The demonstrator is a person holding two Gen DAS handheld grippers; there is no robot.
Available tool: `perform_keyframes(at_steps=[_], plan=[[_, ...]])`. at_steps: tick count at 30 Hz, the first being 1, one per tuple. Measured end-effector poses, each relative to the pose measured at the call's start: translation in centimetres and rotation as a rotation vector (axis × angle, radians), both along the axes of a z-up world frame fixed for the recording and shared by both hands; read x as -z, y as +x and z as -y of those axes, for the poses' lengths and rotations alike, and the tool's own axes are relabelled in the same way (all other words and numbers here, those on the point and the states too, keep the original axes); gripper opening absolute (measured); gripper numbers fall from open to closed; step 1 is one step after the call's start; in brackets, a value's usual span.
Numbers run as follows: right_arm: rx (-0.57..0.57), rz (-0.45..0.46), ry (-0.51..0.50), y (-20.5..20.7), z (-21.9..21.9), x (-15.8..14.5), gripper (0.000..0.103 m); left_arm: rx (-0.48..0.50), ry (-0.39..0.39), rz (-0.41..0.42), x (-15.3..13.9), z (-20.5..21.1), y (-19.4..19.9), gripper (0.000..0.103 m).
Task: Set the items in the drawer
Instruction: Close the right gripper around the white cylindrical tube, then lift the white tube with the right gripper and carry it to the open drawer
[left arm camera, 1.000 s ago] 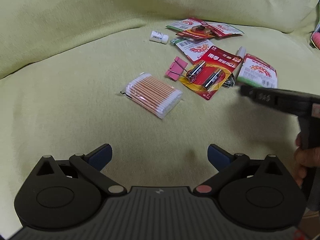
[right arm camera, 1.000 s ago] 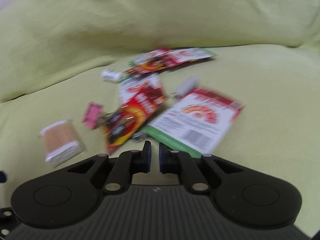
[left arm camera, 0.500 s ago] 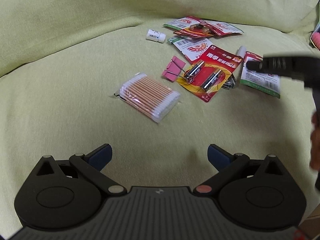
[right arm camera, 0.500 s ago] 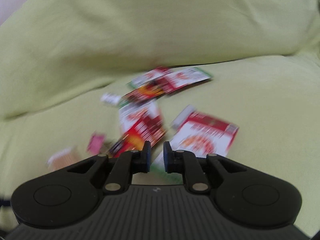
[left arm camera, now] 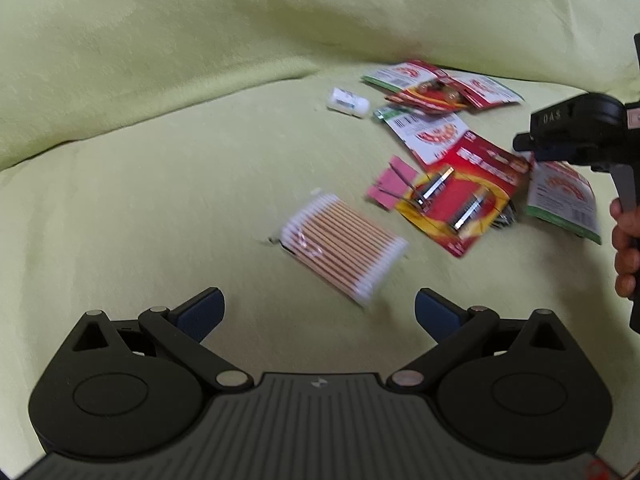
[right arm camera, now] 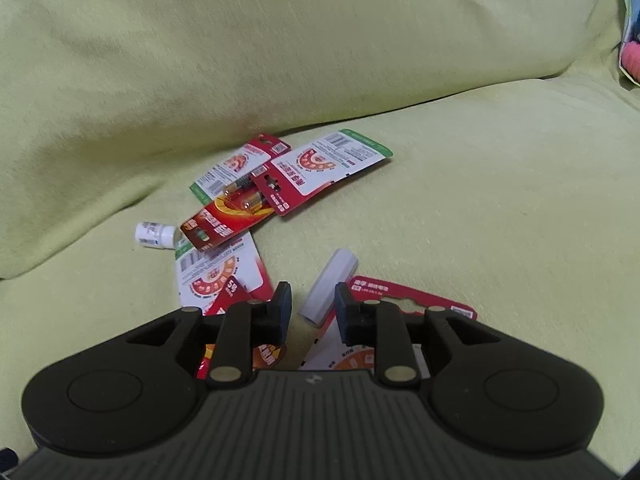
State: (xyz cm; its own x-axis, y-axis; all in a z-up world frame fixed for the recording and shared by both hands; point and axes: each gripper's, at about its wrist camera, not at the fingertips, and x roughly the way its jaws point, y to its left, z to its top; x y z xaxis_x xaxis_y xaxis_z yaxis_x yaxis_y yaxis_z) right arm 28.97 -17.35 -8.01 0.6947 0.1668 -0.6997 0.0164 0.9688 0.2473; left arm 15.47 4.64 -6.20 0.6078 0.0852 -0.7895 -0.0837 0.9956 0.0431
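Note:
Small items lie scattered on a yellow-green sofa seat. A clear pack of cotton swabs point(left arm camera: 344, 244) rests just ahead of my left gripper point(left arm camera: 318, 312), which is wide open with nothing in it. Beyond it lie pink binder clips point(left arm camera: 390, 188), a red battery card point(left arm camera: 460, 196) and a white bottle point(left arm camera: 347, 103). My right gripper point(right arm camera: 311, 307) hovers over the pile, slightly open and holding nothing; the near end of a white tube point(right arm camera: 330, 286) lies in line with its gap. In the left wrist view the right gripper point(left arm camera: 528, 146) shows side-on at the right edge. No drawer is visible.
Several more battery cards lie about: two near the sofa back point(right arm camera: 304, 172), one under the right gripper point(right arm camera: 400, 336). The white bottle point(right arm camera: 155, 235) sits left of them. The sofa back cushion point(right arm camera: 280, 40) rises behind. A hand point(left arm camera: 626, 240) grips the right handle.
My right gripper has moved forward over the pile toward the white tube and its fingers have parted from nearly shut. The left gripper has drifted slightly left and stays open.

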Motion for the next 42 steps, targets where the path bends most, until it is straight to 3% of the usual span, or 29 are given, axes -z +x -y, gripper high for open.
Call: perform_keyframes(at_steps=[14, 16, 19, 21, 24, 29, 32, 37, 39, 42], plan=[[-0.081, 0.014, -0.216, 2.9, -2.8, 1.3, 0.020, 0.001, -0.007, -0.013, 0.6, -0.3, 0.4, 0.102], [-0.078, 0.028, -0.197, 3.0, -2.5, 1.2, 0.015, 0.001, -0.007, -0.013, 0.5, -0.2, 0.3, 0.102], [-0.039, 0.050, -0.018, 2.4, 0.1, -0.1, 0.015, 0.002, -0.007, -0.010, 0.1, -0.3, 0.0, 0.102], [-0.009, 0.100, 0.058, 1.1, 1.8, -1.7, 0.015, 0.001, -0.009, -0.003, -0.2, -0.4, -0.2, 0.102], [0.014, 0.142, 0.095, -1.6, 3.7, -4.2, 0.015, 0.002, -0.020, -0.001, -0.5, -0.3, -0.5, 0.102], [0.017, 0.100, 0.094, -7.8, 6.5, -4.8, 0.015, 0.039, -0.032, 0.002, -1.0, 1.0, -1.5, 0.102], [-0.036, 0.011, 0.047, -11.2, 6.5, -2.8, 0.015, 0.065, -0.038, -0.007, -1.1, 1.9, -2.3, 0.102], [-0.150, -0.043, -0.064, -14.6, 5.4, -0.2, 0.015, 0.103, -0.040, -0.025, -1.1, 3.3, -3.5, 0.102], [-0.166, -0.032, -0.116, -15.2, 4.8, -0.4, 0.031, 0.116, -0.041, -0.027, -1.1, 3.8, -3.9, 0.102], [-0.179, -0.029, -0.194, -16.0, 4.1, -0.6, 0.036, 0.131, -0.043, -0.028, -1.2, 4.3, -4.2, 0.102]])
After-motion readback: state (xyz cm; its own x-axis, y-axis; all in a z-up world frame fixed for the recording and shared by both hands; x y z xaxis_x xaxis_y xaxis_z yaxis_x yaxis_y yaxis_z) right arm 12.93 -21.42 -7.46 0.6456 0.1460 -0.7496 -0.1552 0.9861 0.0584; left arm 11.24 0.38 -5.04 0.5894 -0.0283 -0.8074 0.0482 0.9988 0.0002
